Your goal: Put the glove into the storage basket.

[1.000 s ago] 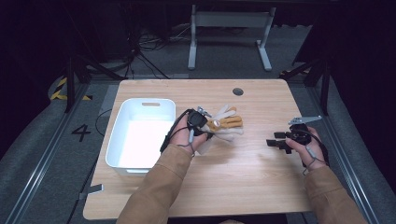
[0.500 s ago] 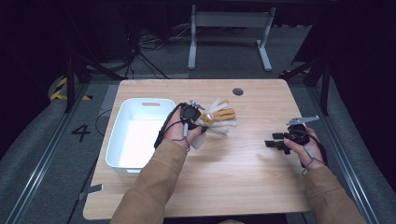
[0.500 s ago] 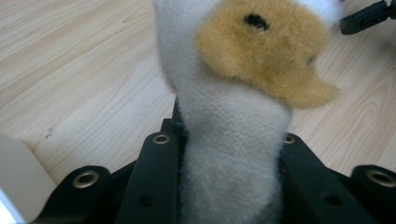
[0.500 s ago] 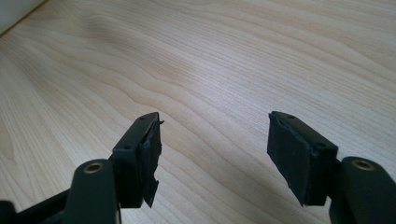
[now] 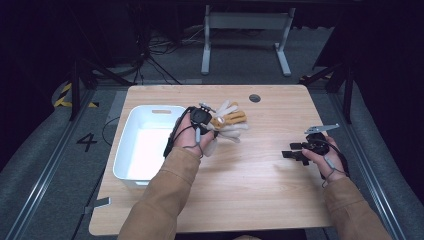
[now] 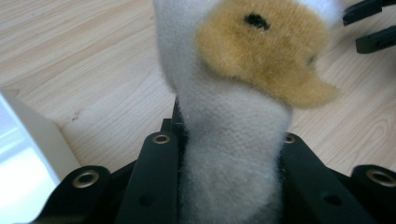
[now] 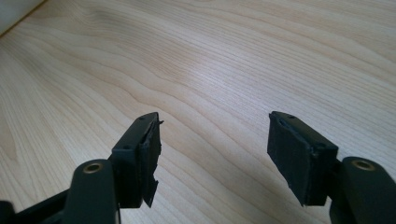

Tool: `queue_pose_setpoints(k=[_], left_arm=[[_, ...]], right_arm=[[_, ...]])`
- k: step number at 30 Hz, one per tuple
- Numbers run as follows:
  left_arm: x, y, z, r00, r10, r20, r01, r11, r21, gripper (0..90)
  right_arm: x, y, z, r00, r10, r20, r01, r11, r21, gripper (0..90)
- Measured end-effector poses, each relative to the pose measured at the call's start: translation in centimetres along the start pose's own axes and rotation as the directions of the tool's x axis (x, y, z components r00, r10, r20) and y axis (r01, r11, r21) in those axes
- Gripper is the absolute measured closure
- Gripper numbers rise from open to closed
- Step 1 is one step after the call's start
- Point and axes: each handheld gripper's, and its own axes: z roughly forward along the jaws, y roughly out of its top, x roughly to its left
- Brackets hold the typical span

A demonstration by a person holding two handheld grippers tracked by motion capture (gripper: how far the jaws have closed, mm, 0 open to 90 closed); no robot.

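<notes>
A white and tan plush toy hangs just above the wooden table, right of the white bin. My left gripper is shut on it. In the left gripper view the toy's white body is squeezed between the two black jaws, with its tan patch above. My right gripper rests low over the table's right side, open, with bare wood between its pads.
The white bin is empty and sits at the table's left; its corner lies close beside the left gripper. A small dark round hole marks the table's far edge. Metal table legs and cables lie on the floor beyond.
My left gripper has carried the plush toy leftward and a little farther back, toward the bin. The right gripper has stayed where it was, still open.
</notes>
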Motion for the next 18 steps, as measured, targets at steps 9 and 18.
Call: queue_pose_setpoints(k=[9,18], left_arm=[[0.7,-0.3,-1.7,0.9956,-0.079,-0.050,0.080,0.9968,0.003,73.8],[1.8,-0.9,-3.7,0.9783,-0.183,-0.097,0.183,0.9831,-0.016,73.9]], right_arm=[[0.0,1.6,1.0,0.9966,0.082,0.008,-0.082,0.997,0.005,40.6],[0.4,2.7,2.0,0.9970,0.054,0.055,-0.056,0.998,0.024,45.9]])
